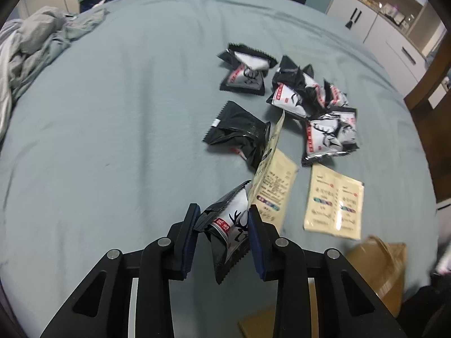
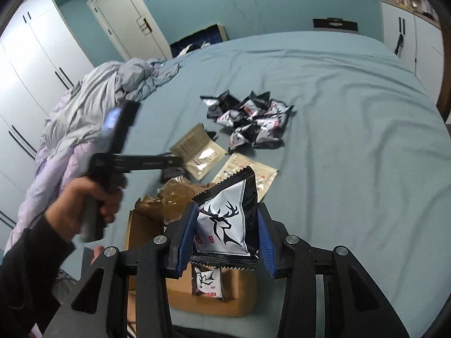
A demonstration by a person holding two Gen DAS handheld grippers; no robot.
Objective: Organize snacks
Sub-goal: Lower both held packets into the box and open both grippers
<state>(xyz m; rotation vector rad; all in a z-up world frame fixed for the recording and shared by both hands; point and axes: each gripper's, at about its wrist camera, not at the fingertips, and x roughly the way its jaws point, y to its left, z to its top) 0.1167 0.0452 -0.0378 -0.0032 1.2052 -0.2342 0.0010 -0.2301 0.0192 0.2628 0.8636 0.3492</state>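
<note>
On the bed (image 1: 112,112), our left fingers (image 1: 197,225) and right fingers (image 2: 186,225) each pinch a light, crinkly snack packet (image 1: 228,225) by its puffy middle.

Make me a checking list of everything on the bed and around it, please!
Surface: blue bed sheet, wrinkled.
Job's things: pile of black-and-white snack packets; cardboard box near the bed's edge with one packet inside.
Clutter: two flat beige sachets beside the pile; crumpled duvet at the far side.
Grippers: left tongs closed on a deer-print packet, another beige sachet leaning against it; right tongs hold a deer-print snack packet above the box.
Cables: thin cords hang on the wall.
Surroundings: white wardrobes, door, teal walls.
</note>
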